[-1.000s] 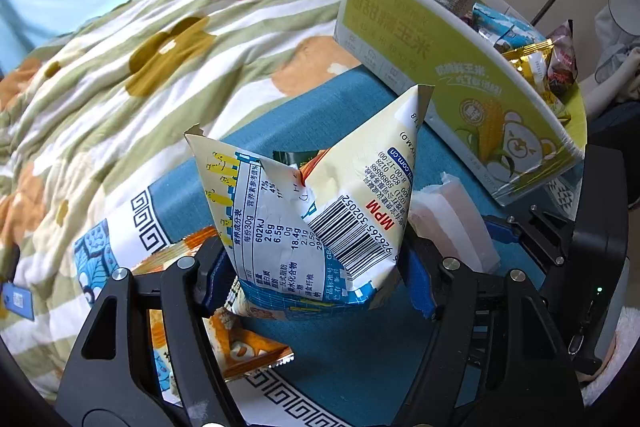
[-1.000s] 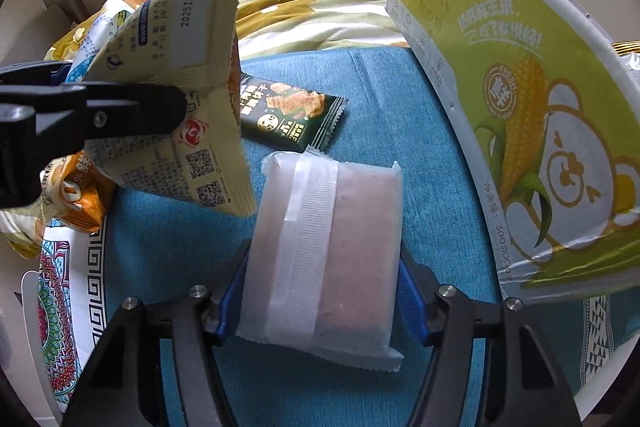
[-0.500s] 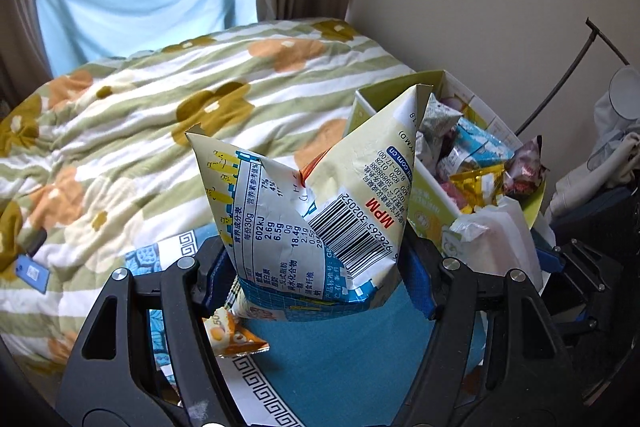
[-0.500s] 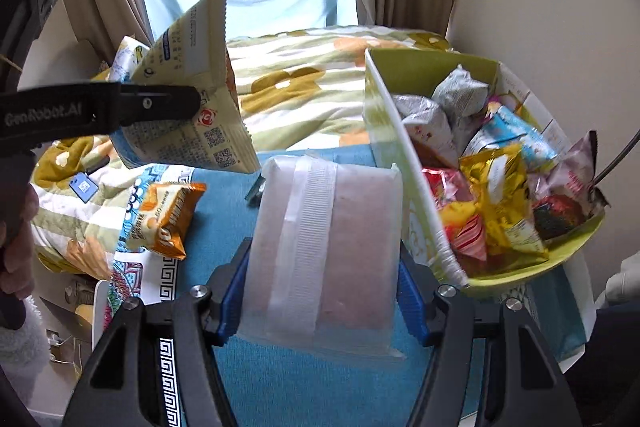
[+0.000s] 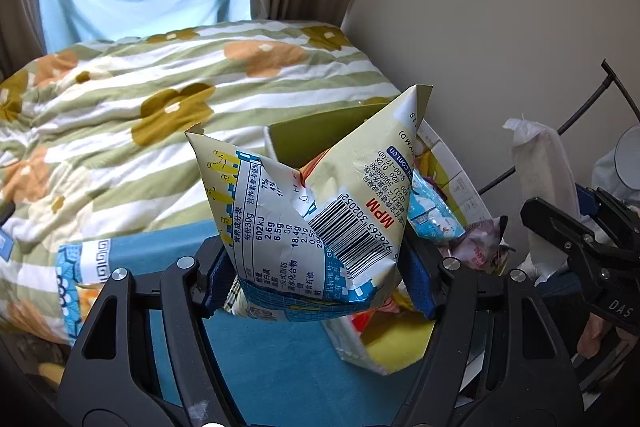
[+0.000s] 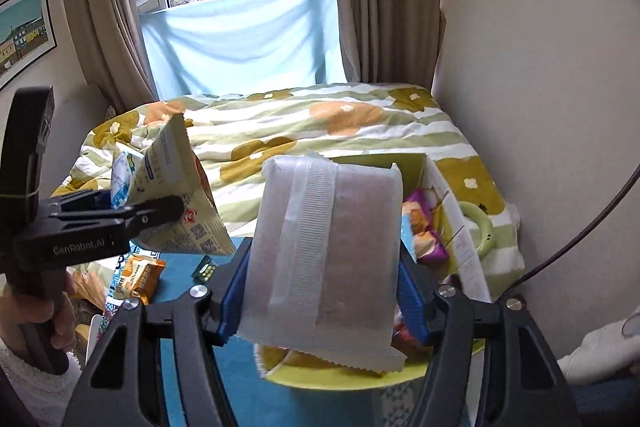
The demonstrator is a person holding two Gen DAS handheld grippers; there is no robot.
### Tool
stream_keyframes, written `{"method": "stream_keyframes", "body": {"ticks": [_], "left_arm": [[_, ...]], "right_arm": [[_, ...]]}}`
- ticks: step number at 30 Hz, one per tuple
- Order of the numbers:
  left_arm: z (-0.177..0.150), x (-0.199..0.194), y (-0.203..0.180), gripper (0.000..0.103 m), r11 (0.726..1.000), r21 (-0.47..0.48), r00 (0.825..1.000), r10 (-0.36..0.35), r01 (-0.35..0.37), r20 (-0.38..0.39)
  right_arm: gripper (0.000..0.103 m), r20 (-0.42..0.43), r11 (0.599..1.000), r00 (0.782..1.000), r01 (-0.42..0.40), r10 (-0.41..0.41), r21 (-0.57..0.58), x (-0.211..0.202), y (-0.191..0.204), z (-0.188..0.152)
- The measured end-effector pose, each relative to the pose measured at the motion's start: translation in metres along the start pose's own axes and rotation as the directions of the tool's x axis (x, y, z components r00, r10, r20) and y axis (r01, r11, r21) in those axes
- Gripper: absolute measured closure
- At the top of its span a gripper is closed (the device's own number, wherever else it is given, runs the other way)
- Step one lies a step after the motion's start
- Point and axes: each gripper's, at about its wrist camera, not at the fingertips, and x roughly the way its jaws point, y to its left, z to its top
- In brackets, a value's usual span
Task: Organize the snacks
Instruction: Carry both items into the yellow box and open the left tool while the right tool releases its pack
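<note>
My left gripper (image 5: 320, 279) is shut on a cream and blue snack bag (image 5: 312, 211) with a barcode, held in the air near the yellow-green cardboard snack box (image 5: 316, 135). It also shows in the right wrist view (image 6: 172, 195). My right gripper (image 6: 320, 299) is shut on a pale translucent snack pack (image 6: 332, 251), held above the box (image 6: 360, 379), which holds several snack packets. The pack also shows in the left wrist view (image 5: 540, 179), right of the box.
The box stands on a blue cloth-covered table (image 5: 280, 367) beside a bed with a striped flowered quilt (image 5: 160, 99). An orange snack packet (image 6: 140, 275) and a dark green packet (image 6: 206, 269) lie on the table. A wall is close on the right.
Both grippers have risen with their snacks and moved towards the box. The view now looks higher, over the box and bed.
</note>
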Motion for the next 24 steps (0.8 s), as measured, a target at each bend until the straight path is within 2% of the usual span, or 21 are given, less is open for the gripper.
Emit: {"method": "stream_keyframes", "body": {"ticks": [3,5,7,14,21,24], "left_arm": [[0.005,0.03,-0.028,0.034,0.998,-0.055,1.0,-0.011,0.01,-0.016],[0.007,0.045,-0.042,0.016,0.996,-0.09,1.0,0.0,-0.002,-0.027],[0.007,0.055,-0.052,0.003,0.994,-0.102,0.999,0.04,-0.043,-0.032],[-0.009,0.049,-0.041,0.002,0.976,-0.181,0.993,0.114,-0.119,-0.042],[-0.021,0.035,-0.025,0.002,0.959,-0.211,0.982,0.183,-0.189,-0.049],[-0.022,0.034,-0.019,0.002,0.955,-0.23,0.982,0.183,-0.189,-0.046]], "right_arm": [[0.043,0.006,1.0,1.0,-0.023,0.023,-0.012,0.008,-0.036,0.011],[0.043,-0.001,0.999,0.999,-0.04,0.04,-0.025,0.016,-0.054,0.016],[0.043,-0.016,0.997,0.998,-0.06,0.059,-0.039,0.024,-0.069,0.021],[0.043,-0.052,0.99,0.991,-0.129,0.126,-0.053,0.05,-0.109,0.034],[0.043,-0.091,0.982,0.979,-0.186,0.181,-0.046,0.076,-0.117,0.038],[0.043,-0.122,0.98,0.975,-0.192,0.185,-0.051,0.093,-0.118,0.047]]}}
